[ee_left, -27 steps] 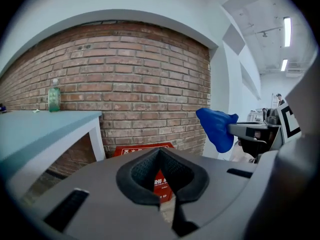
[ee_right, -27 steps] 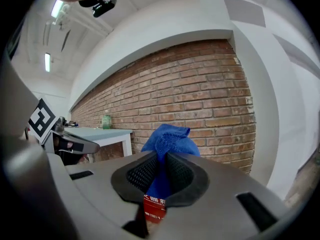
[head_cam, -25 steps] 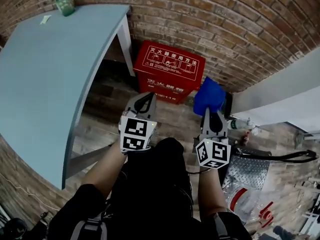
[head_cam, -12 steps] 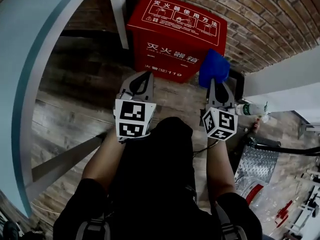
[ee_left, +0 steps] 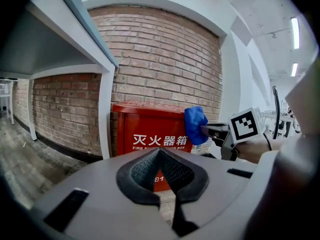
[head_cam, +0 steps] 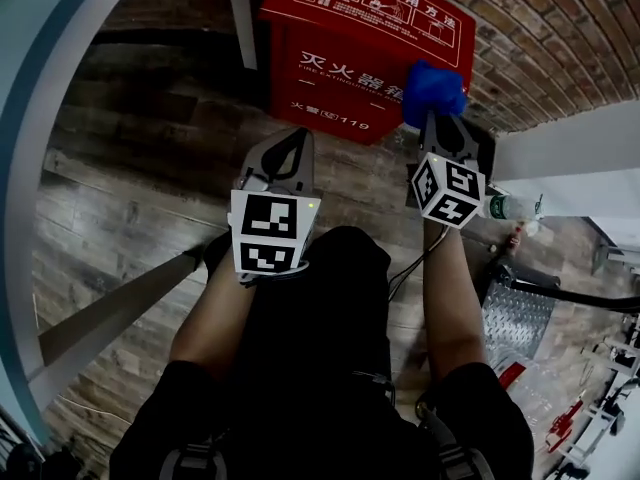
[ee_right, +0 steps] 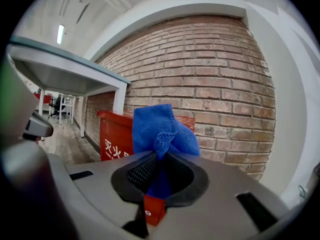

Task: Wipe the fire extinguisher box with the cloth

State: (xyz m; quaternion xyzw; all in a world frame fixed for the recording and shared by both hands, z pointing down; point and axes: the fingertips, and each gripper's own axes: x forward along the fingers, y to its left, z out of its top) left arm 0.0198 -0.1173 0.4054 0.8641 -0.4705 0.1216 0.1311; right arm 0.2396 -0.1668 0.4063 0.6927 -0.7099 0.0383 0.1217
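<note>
The red fire extinguisher box point(head_cam: 365, 43) stands on the wooden floor point(head_cam: 150, 168), with its back to the brick wall point(head_cam: 560, 38). A white table leg point(head_cam: 240, 18) stands just to the left of the box.

My right tool point(head_cam: 437, 120) is closed on the blue cloth point(head_cam: 432, 90). The cloth is bunched and stands out beyond the jaw tips. I hold it at the box's upper right front corner. No view confirms whether the cloth touches the box.

My left tool point(head_cam: 290, 153) is closed, with its pads together at the tips and nothing between them. I hold it in front of the box, clear of it, with its jaws directed at the box's front face.
</note>
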